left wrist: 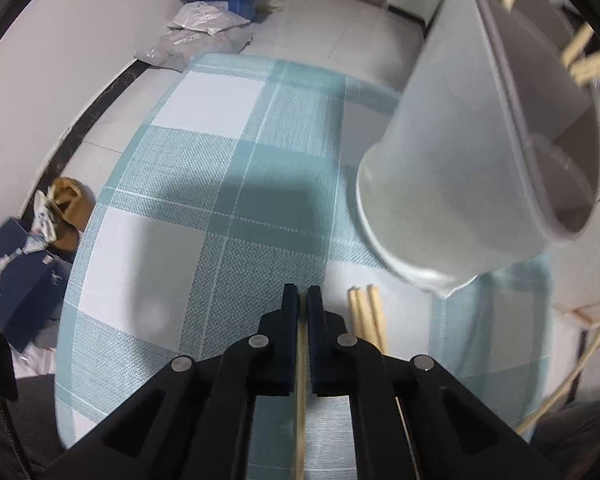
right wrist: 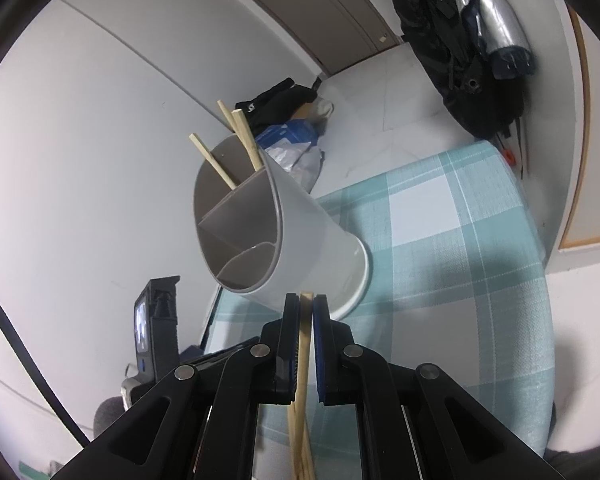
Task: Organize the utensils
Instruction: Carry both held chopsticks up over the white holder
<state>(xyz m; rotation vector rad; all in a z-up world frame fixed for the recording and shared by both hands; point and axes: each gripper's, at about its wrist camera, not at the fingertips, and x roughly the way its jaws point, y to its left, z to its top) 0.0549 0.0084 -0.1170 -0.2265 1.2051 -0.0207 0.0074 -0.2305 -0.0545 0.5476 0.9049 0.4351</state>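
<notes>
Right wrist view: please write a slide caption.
Right gripper shut on chopsticks before the divided white holder.

The left gripper point(left wrist: 303, 300) at six o'clock is clamped on one chopstick point(left wrist: 301, 380). Three more chopsticks point(left wrist: 366, 312) lie just beside it at four o'clock; a white holder point(left wrist: 452, 160) stands at two o'clock on the checked cloth point(left wrist: 220, 200).

- My claws point(left wrist: 303, 300) are matt black plastic with dull metal pins.
- The chopsticks point(left wrist: 366, 312) are pale bare wood.
- The holder point(right wrist: 300, 232) is smooth grey plastic.
- The tablecloth point(left wrist: 204, 200) is woven checked cloth.
</notes>
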